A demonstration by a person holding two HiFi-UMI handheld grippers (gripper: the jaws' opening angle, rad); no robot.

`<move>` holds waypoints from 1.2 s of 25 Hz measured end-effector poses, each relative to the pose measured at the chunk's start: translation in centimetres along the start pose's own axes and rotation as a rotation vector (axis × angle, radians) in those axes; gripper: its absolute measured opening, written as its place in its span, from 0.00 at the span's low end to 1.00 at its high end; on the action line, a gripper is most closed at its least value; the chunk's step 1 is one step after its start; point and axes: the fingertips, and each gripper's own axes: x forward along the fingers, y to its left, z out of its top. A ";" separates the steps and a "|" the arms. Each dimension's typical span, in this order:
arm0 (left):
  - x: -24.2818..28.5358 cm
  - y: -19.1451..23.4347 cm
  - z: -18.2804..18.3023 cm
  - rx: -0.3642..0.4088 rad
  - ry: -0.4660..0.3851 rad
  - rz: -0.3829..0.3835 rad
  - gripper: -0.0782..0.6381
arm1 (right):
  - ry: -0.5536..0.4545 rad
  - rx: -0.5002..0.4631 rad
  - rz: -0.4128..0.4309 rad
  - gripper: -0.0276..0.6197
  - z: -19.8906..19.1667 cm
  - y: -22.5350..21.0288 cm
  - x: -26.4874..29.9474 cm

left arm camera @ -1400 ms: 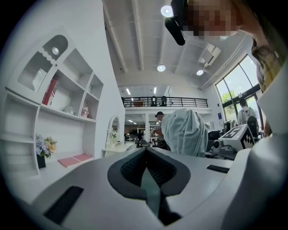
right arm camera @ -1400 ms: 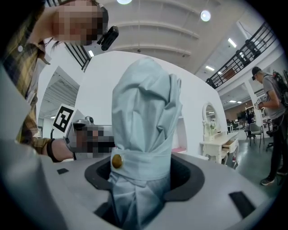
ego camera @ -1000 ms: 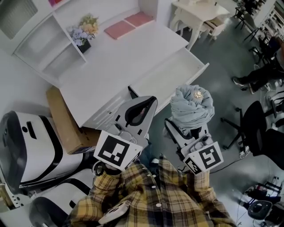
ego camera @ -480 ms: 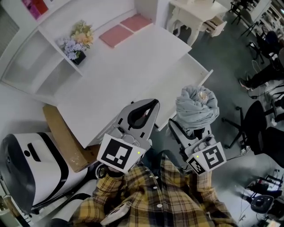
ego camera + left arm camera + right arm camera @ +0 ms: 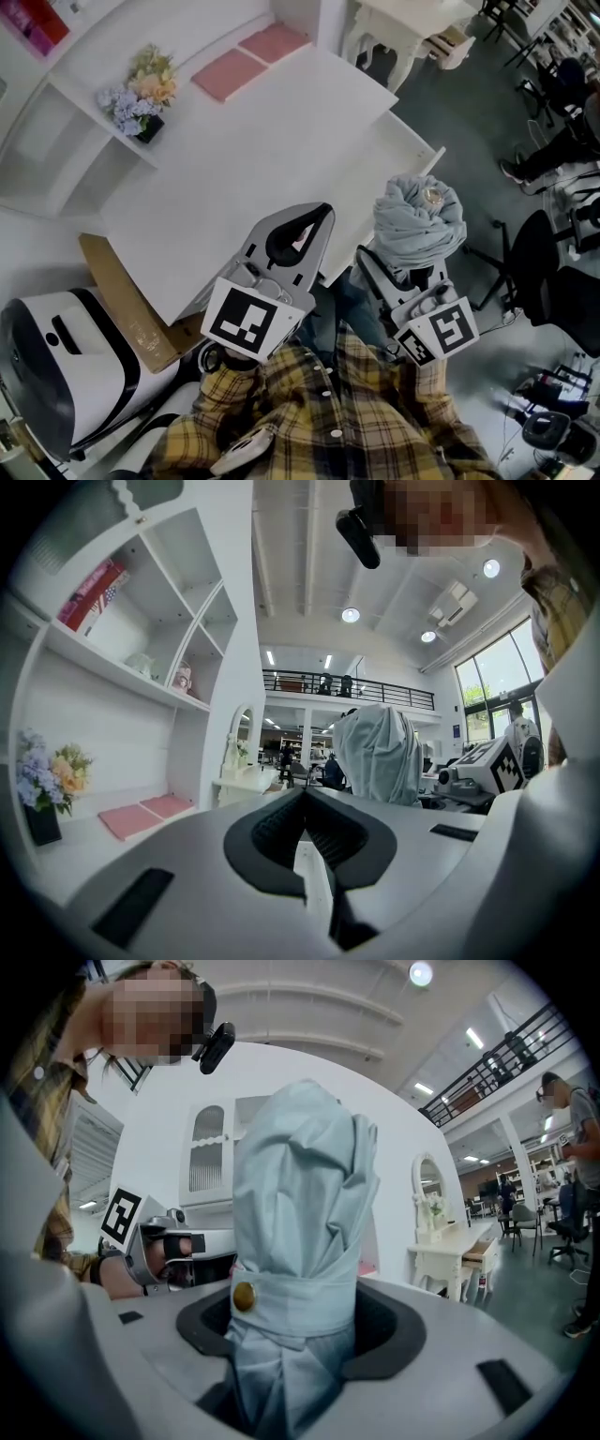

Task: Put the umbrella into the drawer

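Right gripper [image 5: 298,1330]: jaws wide, clamped on the folded pale-blue umbrella [image 5: 298,1222]. Its snap strap shows, but its lower end is hidden in the jaws. Left gripper [image 5: 306,791]: tips together, nothing in it. In the head view the umbrella sits centre right, overlapping the open drawer [image 5: 398,169], whose near end is hidden behind both grippers. White desk [image 5: 253,159], with flowers [image 5: 141,89] and pink pads [image 5: 251,58] upper left. Cardboard box [image 5: 117,295] and white-black machine [image 5: 52,361] lower left, cut off. Grey floor [image 5: 469,103], office chair [image 5: 553,272] at right edge.

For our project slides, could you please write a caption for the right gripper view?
Right tool clamped on a folded, strapped pale-blue umbrella, held upright between its jaws.
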 end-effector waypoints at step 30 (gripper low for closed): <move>14.6 8.7 1.0 -0.038 -0.003 0.344 0.13 | 0.090 0.012 0.383 0.48 2.4 -15.1 13.1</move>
